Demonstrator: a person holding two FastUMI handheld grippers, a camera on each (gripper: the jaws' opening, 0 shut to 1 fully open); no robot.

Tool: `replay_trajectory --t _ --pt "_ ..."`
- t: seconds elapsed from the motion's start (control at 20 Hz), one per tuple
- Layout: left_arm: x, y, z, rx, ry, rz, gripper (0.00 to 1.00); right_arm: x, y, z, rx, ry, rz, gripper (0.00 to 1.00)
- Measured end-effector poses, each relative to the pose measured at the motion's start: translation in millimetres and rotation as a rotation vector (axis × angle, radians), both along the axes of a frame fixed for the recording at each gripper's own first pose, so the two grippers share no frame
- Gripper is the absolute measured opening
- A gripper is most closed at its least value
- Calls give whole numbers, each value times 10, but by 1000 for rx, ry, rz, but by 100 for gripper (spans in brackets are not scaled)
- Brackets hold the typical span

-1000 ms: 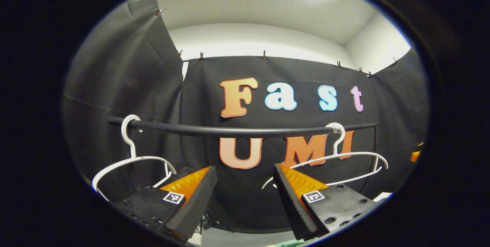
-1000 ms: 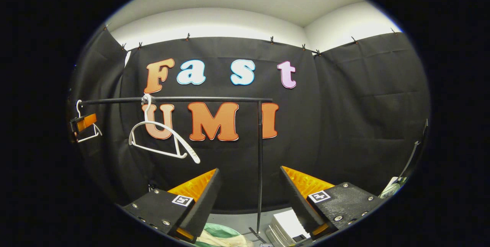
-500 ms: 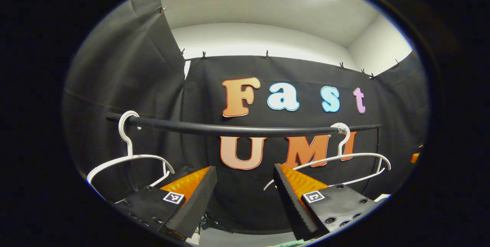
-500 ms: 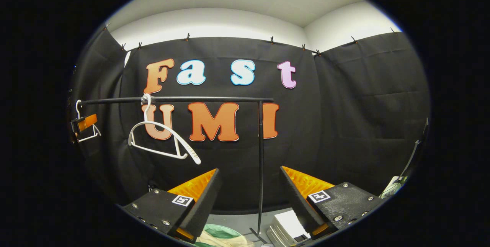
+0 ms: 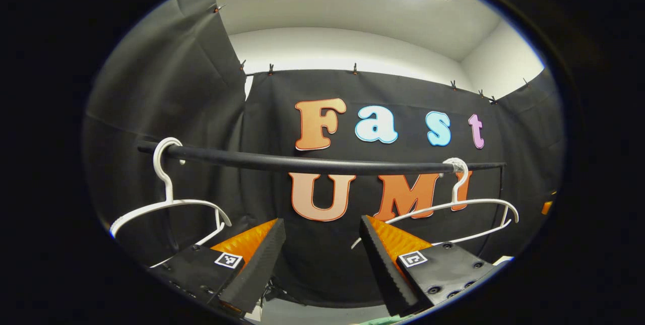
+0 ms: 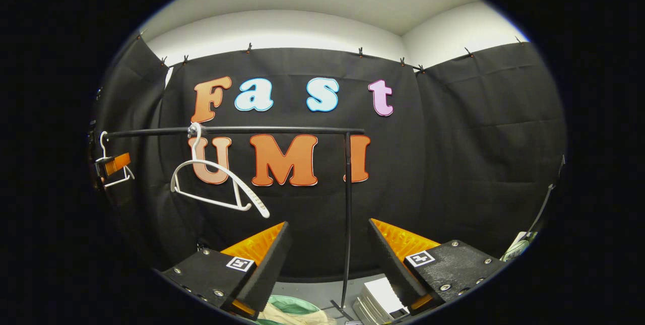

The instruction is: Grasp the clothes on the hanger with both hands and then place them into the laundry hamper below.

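In the left gripper view, the left gripper [image 5: 318, 254] is held up with its fingers spread wide, nothing between them. Just ahead and above runs the black rail [image 5: 312, 165] across the width of the view. A bare white hanger [image 5: 169, 204] hangs near its left end and a second bare hanger [image 5: 456, 209] near its right end; the stretch of rail between them is open, black cloth wall behind.

In the right gripper view, the right gripper [image 6: 327, 257] also has its fingers apart and empty. The rail's upright post [image 6: 346, 219] stands between the fingers, farther off. Room lies open to the right of the post. Below the left finger, a pale garment [image 6: 295, 315] lies in the green-rimmed laundry hamper [image 6: 289, 302] on the grey floor [image 6: 322, 292].
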State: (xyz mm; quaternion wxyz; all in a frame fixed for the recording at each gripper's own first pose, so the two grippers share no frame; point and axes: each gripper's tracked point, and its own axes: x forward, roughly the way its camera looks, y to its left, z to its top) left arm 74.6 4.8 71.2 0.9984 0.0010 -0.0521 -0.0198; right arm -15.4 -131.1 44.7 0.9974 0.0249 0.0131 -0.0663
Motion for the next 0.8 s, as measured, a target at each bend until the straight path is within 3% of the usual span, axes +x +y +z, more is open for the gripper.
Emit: replay_trajectory --t 0.25,0.3,0.4,0.45,0.5,0.55,0.65,0.7,0.8 --pt "17 61 17 -5 -21 8 94 43 50 -45 3 5 1 94" --pt "25 66 14 -3 -20 10 94 29 66 -50 5 5 2 83" --pt "35 61 -3 -5 -15 7 94 41 76 -73 9 8 3 83" --pt "43 56 -13 -6 -11 6 94 44 81 -86 11 11 4 94" --pt "59 60 -25 -5 -8 7 94 58 85 -101 12 13 4 93" --pt "67 50 -34 -4 -7 7 94 54 85 -114 12 14 3 83" --pt "75 33 -49 -3 -4 4 94 47 97 -128 15 15 6 83" --pt "70 39 -53 -2 -3 5 94 45 86 -118 18 14 6 93" --pt "74 44 -48 5 -6 13 94 57 77 -134 21 12 3 93"
